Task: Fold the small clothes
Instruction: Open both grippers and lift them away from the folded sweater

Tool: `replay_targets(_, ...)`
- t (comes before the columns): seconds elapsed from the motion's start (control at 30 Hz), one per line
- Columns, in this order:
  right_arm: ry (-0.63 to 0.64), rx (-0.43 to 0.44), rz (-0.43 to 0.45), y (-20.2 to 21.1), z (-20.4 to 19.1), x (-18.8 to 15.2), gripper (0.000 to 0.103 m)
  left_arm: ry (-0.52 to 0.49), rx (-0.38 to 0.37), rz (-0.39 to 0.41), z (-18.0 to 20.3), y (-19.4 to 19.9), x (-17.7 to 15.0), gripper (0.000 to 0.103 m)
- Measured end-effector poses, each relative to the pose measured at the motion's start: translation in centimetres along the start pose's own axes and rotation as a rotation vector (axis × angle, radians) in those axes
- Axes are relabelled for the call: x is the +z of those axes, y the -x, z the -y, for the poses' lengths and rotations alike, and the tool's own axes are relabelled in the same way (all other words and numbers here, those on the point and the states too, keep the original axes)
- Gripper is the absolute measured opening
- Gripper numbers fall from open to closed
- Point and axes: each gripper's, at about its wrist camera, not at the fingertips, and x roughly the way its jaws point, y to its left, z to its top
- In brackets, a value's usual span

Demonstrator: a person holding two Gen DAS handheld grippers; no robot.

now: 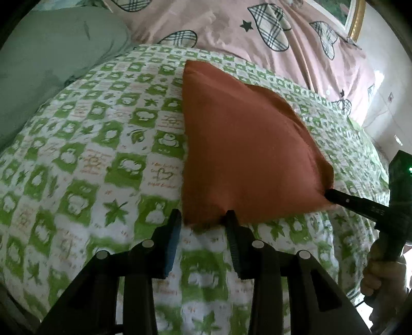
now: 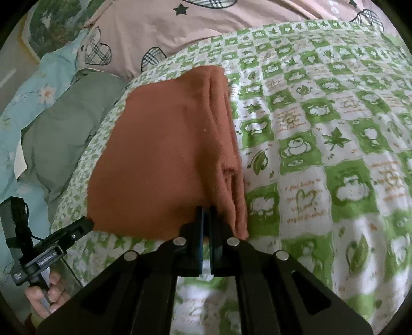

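An orange cloth (image 1: 244, 144) lies folded flat on the green-and-white patterned sheet (image 1: 90, 154), its layered folds along the right side in the right wrist view (image 2: 229, 144). My left gripper (image 1: 203, 216) stands open astride the cloth's near-left corner, which lies between the fingertips without being pinched. From the right wrist view the same left gripper (image 2: 87, 223) touches that corner. My right gripper (image 2: 206, 210) is shut on the cloth's near edge beside the folds. Its dark tip, the right gripper (image 1: 328, 194), meets the cloth's near-right corner in the left wrist view.
A pink duvet with plaid hearts (image 1: 257, 23) lies behind the sheet. A grey-green pillow (image 2: 64, 123) and light blue floral fabric (image 2: 38, 85) lie to one side. A hand (image 2: 43, 293) grips the left tool's handle, and another hand (image 1: 383, 278) the right one's.
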Motion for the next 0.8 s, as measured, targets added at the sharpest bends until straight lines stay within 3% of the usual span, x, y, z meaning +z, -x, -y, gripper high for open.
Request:
replay_targets(0.03, 0.010, 0.001, 0.006, 0.5, -0.3, -0.1, 0.005, 0.003, 0.009, 0.007, -0.1, 0.5, -0.3, 0.047)
replay_targets(0.07, 0.018, 0.001, 0.013, 0.9, -0.6, -0.3, 0.007, 0.003, 0.020, 0.015, -0.1, 1.0, -0.5, 0.063)
replay_targets(0.13, 0.050, 0.000, 0.025, 1.8, -1.4, -0.7, 0.016, 0.003, 0.037, 0.039, -0.2, 2.0, -1.1, 0.078)
replay_targets(0.2, 0.071, -0.001, 0.033, 2.4, -1.9, -1.0, 0.060, 0.000, 0.051, 0.061, -0.2, 3.0, -1.7, 0.080)
replay_targets(0.23, 0.085, 0.004, 0.052, 3.0, -2.2, -1.5, 0.064, -0.004, 0.055, 0.064, -0.1, 3.3, -2.0, 0.081)
replay_targets(0.47, 0.147, -0.042, 0.051, 4.3, -3.0, -4.0, 0.064, -0.046, 0.118, 0.055, -0.1, 4.2, -4.1, 0.084)
replay_targets(0.63, 0.185, -0.077, 0.015, 4.4, -3.0, -5.7, 0.064, -0.114, 0.212, 0.032, 0.2, 3.8, -5.7, 0.084)
replay_targets(0.8, 0.233, -0.097, -0.011, 4.7, -3.6, -6.9, 0.078, -0.160, 0.257, 0.034, 0.7, 4.2, -6.5, 0.084)
